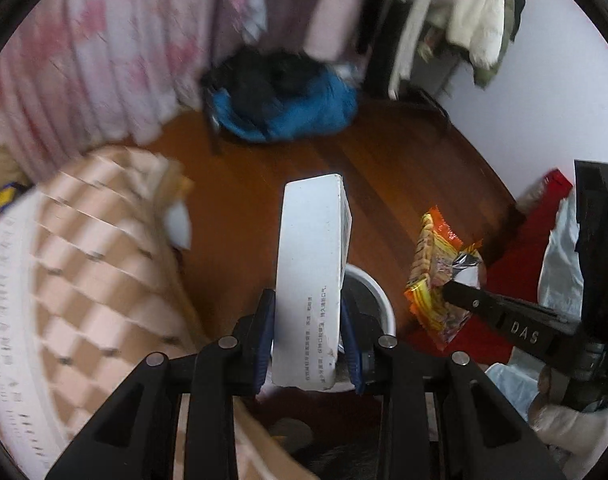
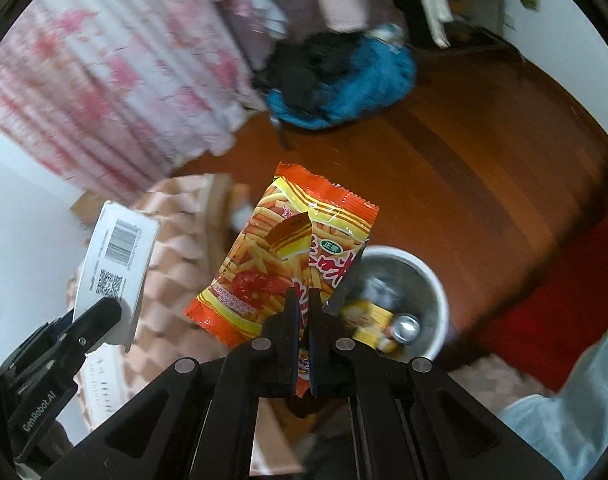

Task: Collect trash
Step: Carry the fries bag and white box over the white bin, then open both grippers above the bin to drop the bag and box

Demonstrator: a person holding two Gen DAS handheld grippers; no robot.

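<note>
Our left gripper (image 1: 309, 320) clamps a white box (image 1: 312, 276) between its fingers, the box standing up past the tips. Our right gripper (image 2: 303, 312) is pinched tight on an orange snack bag (image 2: 280, 256), and the bin (image 2: 432, 276), holding a can (image 2: 406, 327), sits just right of those fingers, below the bag.

Glossy foil snack wrapper (image 2: 288, 248), matt cardboard box (image 1: 310, 276), polished wood floor (image 1: 404, 168)

A blue bag (image 1: 288, 108) sits on the wooden floor (image 1: 404, 160) beside pink curtains (image 1: 96, 64); a checkered quilt (image 1: 104, 264) lies near.
</note>
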